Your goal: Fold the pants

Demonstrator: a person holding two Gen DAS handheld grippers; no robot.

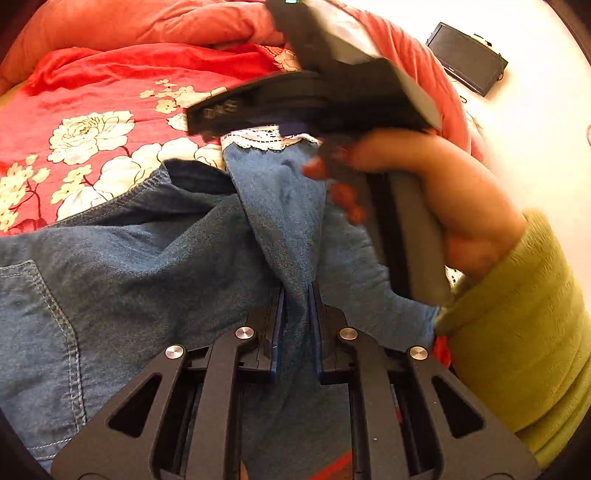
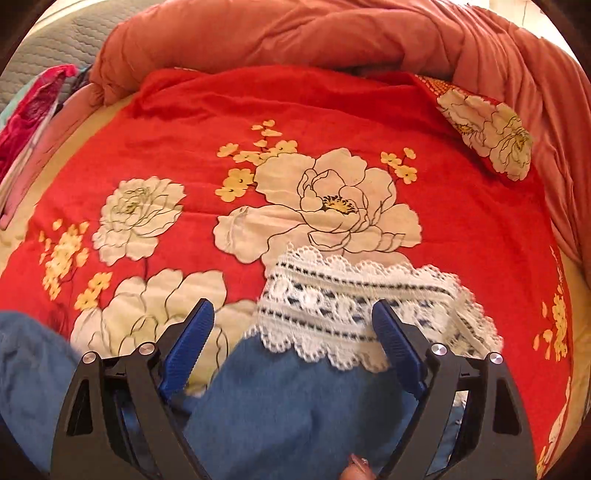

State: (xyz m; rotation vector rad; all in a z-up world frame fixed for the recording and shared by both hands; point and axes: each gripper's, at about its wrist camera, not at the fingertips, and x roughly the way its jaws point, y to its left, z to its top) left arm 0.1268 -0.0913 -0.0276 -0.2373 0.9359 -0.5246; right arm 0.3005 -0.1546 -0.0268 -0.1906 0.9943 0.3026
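Observation:
Blue denim pants with a white lace hem lie on a red flowered bedspread. My left gripper is shut on a raised fold of the denim, which bunches between its pads. In the right wrist view the lace hem of one pant leg lies flat between the wide-apart blue pads of my right gripper, which stands open above the cloth. In the left wrist view a hand in a yellow-green sleeve holds that right gripper over the hem.
A rumpled coral quilt is heaped along the far side of the bed. A flowered pillow corner lies at the right. Pink and red clothes sit at the left edge. A dark flat device lies on the pale floor beyond.

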